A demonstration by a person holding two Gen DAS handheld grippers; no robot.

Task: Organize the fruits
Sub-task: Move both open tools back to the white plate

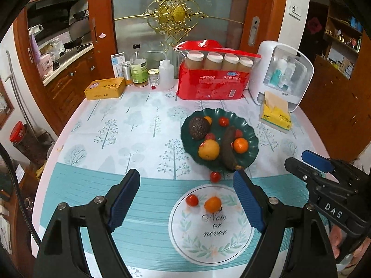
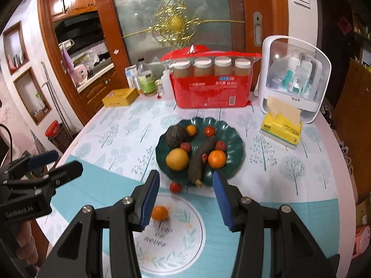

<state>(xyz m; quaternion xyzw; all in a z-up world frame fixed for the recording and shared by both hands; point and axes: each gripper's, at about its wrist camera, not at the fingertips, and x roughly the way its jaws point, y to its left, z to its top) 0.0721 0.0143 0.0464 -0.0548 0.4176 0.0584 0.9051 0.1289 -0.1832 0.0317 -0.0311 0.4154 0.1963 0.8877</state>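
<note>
Here, a tree-print tablecloth [image 1: 129, 125] fronts a glass door [image 1: 176, 11].

Both fisheye views looked forward and down over the worktop [image 1: 129, 125] toward the green plate [image 1: 251, 149], from fairly close above its near edge. The left wrist camera sat left of the plate; the right wrist camera faced the green plate [image 2: 236, 159] more squarely. They shared the plate and the red package [image 1: 213, 85] behind it. Each caught the other hand-held gripper at its edge, seemingly level.
</note>
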